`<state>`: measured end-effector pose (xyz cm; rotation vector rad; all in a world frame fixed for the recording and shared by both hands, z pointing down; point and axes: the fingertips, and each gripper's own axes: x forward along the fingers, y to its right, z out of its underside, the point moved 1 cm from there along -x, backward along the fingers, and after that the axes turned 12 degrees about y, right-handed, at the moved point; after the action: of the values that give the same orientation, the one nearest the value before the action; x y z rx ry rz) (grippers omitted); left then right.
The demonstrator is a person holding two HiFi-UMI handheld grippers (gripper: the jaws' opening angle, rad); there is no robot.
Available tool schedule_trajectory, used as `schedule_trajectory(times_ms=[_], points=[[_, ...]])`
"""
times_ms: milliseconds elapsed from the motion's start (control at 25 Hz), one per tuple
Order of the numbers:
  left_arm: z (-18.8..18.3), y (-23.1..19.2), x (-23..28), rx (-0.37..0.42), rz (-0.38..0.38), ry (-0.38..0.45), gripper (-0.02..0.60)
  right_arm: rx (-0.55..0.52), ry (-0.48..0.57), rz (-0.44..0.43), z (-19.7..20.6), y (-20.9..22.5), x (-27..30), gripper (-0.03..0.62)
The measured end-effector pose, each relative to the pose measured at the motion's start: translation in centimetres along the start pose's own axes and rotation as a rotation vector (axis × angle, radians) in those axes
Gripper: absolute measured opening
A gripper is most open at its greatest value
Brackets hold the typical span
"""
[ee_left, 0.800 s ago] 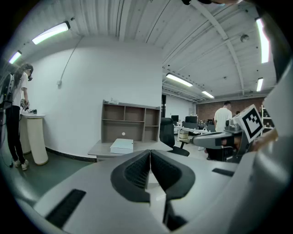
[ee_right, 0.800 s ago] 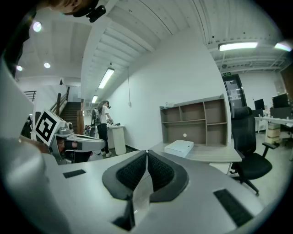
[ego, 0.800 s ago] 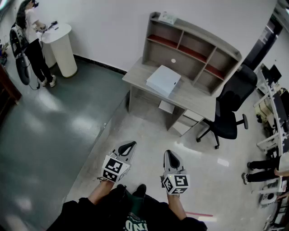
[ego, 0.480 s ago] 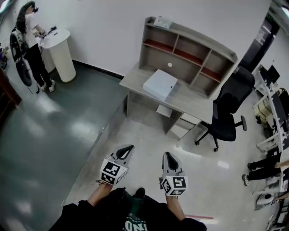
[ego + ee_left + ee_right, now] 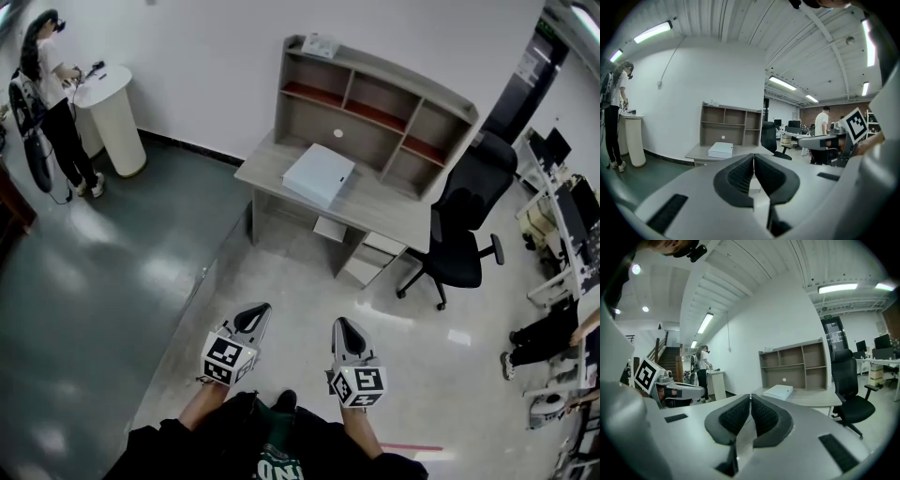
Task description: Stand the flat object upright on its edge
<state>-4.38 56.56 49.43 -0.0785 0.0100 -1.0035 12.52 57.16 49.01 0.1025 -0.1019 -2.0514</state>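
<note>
The left tool (image 5: pixel 249 319) and right tool (image 5: pixel 346 333) are hovering side by side over the floor (image 5: pixel 281 272), each with its jaws pressing together on nothing. The white box (image 5: pixel 319 174) is lying flat on the desk (image 5: pixel 398 204), below the shelves (image 5: pixel 375 103), well apart from both tools
</note>
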Motion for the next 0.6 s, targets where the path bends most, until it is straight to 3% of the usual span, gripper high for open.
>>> schedule_trajectory(times_ms=[600], points=[[-0.5,0.4,1.0,0.014,-0.005,0.002,0.015,0.013,-0.007,0.001,-0.1,1.3,-0.4,0.035]])
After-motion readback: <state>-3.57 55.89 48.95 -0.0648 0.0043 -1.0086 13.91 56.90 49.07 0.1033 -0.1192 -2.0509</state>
